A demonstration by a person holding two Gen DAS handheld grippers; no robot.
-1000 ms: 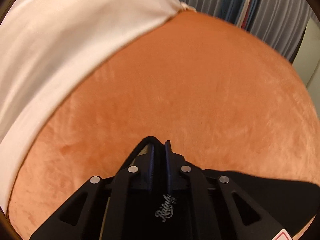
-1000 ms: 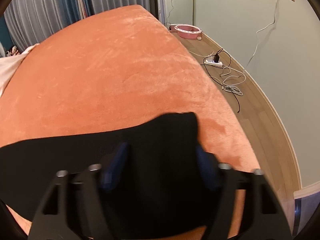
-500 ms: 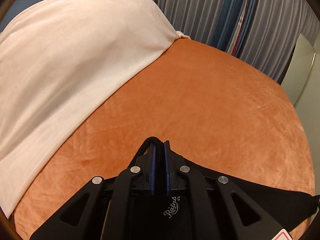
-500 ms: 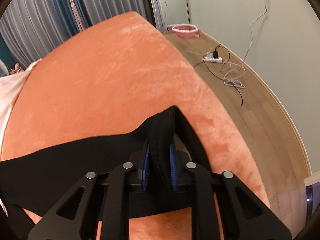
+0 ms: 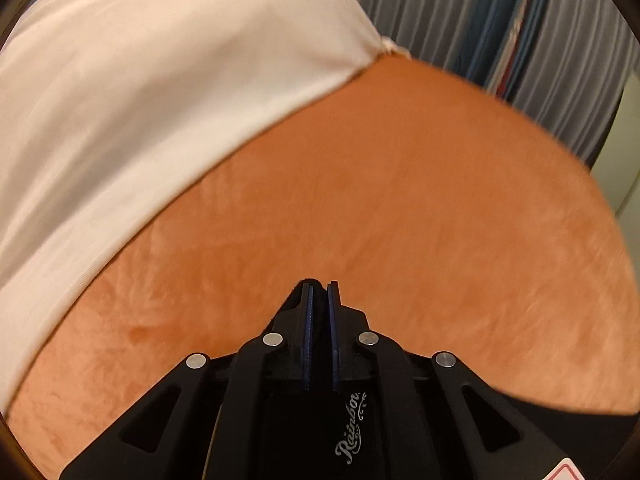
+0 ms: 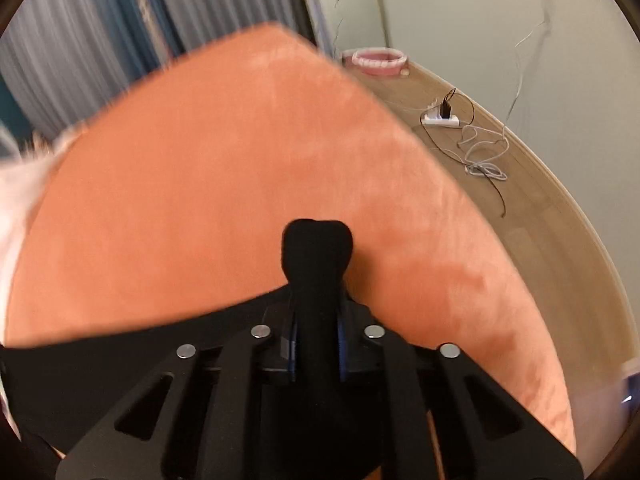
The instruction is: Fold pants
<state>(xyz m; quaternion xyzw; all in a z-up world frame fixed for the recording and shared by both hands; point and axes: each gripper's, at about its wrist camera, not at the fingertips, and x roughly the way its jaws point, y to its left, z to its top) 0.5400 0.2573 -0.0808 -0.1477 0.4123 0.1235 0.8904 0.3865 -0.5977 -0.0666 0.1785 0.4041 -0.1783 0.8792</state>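
Orange plush bed cover [image 5: 400, 208] fills both views, both blurred. Left gripper [image 5: 319, 292] is clamped tight on the edge of the black pants [image 6: 120, 360]; only a sliver shows between the pads. Right gripper [image 6: 316, 320] jaws have just been closing and pinch a bunched fold poking past the tips. Most of the pants are hidden under the grippers. White sheet [image 5: 120, 100] is cut off at frame left.

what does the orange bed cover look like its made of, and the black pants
Orange bed cover: looks like plush velvet or fleece, with a soft matte nap showing lighter and darker brushed streaks.
Black pants: seem a soft matte knit or cotton, bunching limply in a rounded fold; the weave is too dark to tell.
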